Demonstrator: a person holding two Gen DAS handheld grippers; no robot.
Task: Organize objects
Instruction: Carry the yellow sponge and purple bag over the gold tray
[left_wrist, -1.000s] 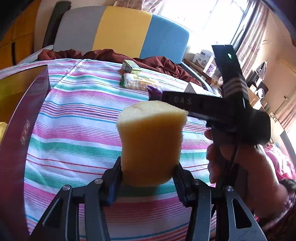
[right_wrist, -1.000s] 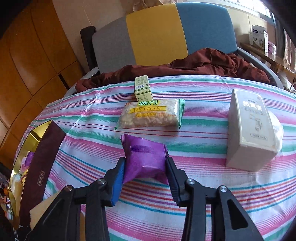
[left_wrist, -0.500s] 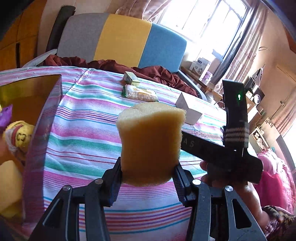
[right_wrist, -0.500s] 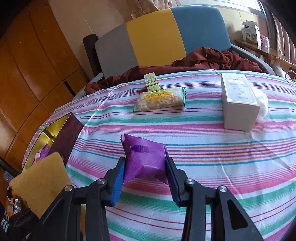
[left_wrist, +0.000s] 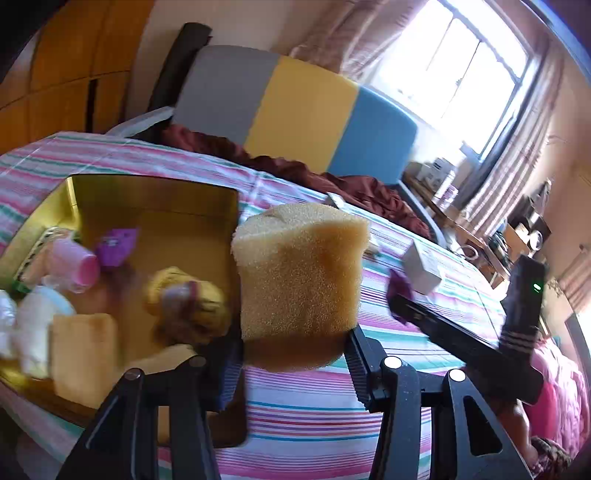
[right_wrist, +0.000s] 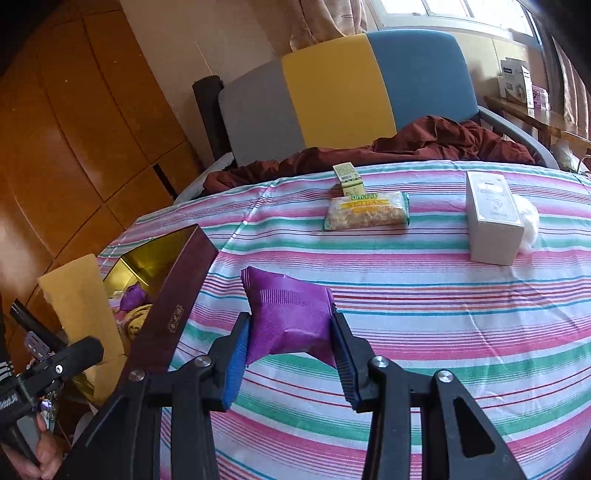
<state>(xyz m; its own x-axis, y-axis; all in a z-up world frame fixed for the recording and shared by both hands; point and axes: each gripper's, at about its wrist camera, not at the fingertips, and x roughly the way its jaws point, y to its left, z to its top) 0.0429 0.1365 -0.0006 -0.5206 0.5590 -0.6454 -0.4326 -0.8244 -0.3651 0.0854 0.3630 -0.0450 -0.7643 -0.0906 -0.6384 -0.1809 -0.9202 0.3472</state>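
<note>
Evidently the step in hand is carrying loose things to the box (left_wrist: 155, 195), a gold-lined tray with dark red walls at the left edge of the striped table (right_wrist: 443, 295). The left gripper (left_wrist: 295, 354) is clamped on a sponge (left_wrist: 299, 280) and holds it up by the box's near right wall, not yet over the gold floor. Inside lie a pink cup (left_wrist: 75, 264), a purple packet, a gold-wrapped lump and another sponge, blurred. The right gripper (right_wrist: 290, 354) pinches a purple packet (right_wrist: 288, 314) above the cloth, just right of the box wall. Three things wait on the table farther off: a snack bar (right_wrist: 367, 216), a small green carton (right_wrist: 349, 179) touching its far edge, and a white box (right_wrist: 493, 218) well to the right. Next, I judge, the sponge must travel left over the wall, come down onto a bare patch of gold and be let go; the packet can follow, watching the dark wall between.
</note>
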